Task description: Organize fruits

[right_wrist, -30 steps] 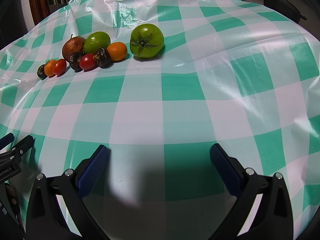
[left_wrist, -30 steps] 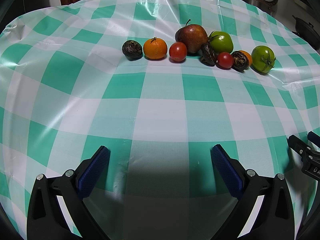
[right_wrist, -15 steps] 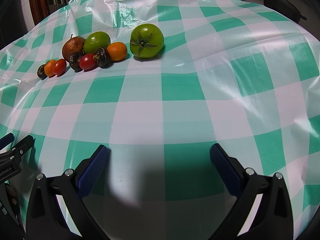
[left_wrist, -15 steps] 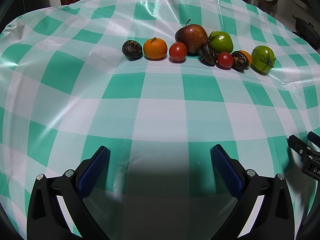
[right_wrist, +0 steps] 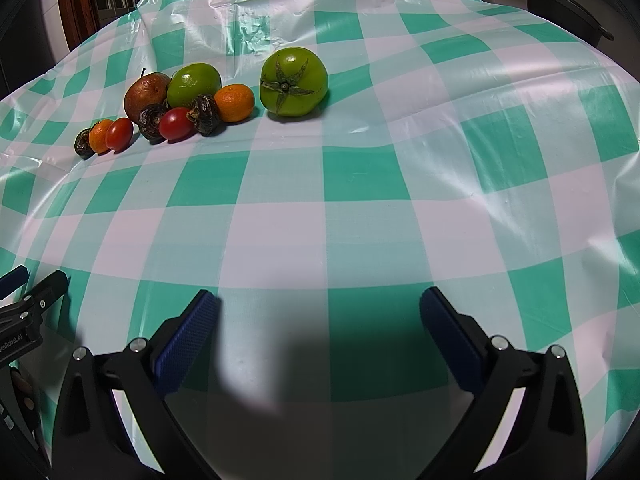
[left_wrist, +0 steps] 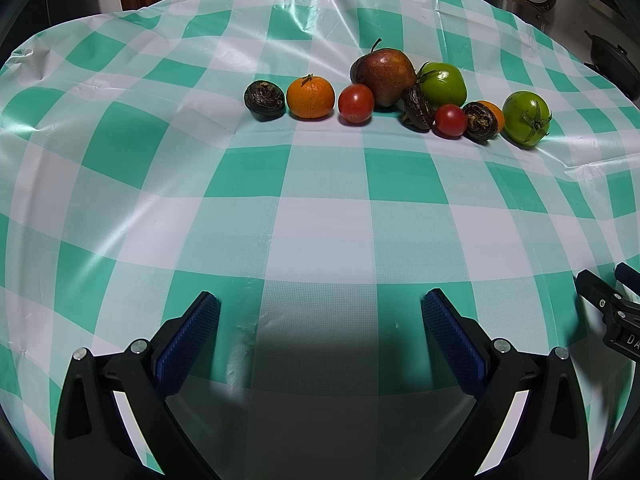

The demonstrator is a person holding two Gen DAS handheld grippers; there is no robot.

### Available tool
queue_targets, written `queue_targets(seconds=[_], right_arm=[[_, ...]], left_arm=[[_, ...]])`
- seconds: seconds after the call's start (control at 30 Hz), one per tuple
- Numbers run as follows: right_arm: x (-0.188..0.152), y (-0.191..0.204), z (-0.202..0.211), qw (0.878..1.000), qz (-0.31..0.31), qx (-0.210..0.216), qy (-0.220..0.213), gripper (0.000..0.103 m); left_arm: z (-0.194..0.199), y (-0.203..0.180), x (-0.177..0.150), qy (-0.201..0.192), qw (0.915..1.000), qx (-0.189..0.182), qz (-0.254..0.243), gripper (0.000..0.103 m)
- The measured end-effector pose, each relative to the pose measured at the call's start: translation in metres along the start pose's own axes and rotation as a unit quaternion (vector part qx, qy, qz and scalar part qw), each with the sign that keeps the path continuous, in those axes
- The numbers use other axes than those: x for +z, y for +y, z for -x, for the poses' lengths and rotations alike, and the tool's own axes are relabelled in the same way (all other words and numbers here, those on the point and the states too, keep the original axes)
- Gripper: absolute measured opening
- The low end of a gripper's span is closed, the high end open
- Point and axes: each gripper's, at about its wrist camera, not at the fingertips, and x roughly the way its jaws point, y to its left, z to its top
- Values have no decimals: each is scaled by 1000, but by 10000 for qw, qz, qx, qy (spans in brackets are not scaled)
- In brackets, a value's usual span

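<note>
A: Where do the fruits lie?

B: In a loose row toward the far edge of the bench (left_wrist: 320, 240), its long axis running along that edge. The green tomato (right_wrist: 294, 82) stands just apart at the right end; the dark fruit (left_wrist: 264, 100) ends it on the left, with the apple (left_wrist: 383, 70) behind the middle.

A: Which hand is nearer?

B: The right hand-held gripper (right_wrist: 318, 336) has the green tomato almost straight ahead, a little left. The left hand-held gripper (left_wrist: 320, 336) faces the row's middle (the red tomato (left_wrist: 355, 103) is nearest its line).

A: Their state?

B: Both spread wide and empty, low by the near edge, well apart from every fruit.
</note>
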Motion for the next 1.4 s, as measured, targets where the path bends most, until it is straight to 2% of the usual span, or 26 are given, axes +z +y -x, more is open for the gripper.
queue_targets(seconds=[0.97, 1.2, 1.3, 1.4], right_arm=[[-1, 0, 0, 10000, 10, 7, 1, 102], [5, -1, 0, 9984, 325, 204, 411, 102], [18, -6, 8, 9979, 530, 365, -49, 102], [46, -7, -1, 9965, 657, 362, -360, 102]], left_arm=[[0, 0, 0, 6, 10000, -5, -10, 99], [-1, 4, 6, 259, 9989, -233, -315, 99], [-1, 13, 9, 180, 9985, -418, -293, 99], [-2, 25, 22, -85, 9993, -309, -214, 99]])
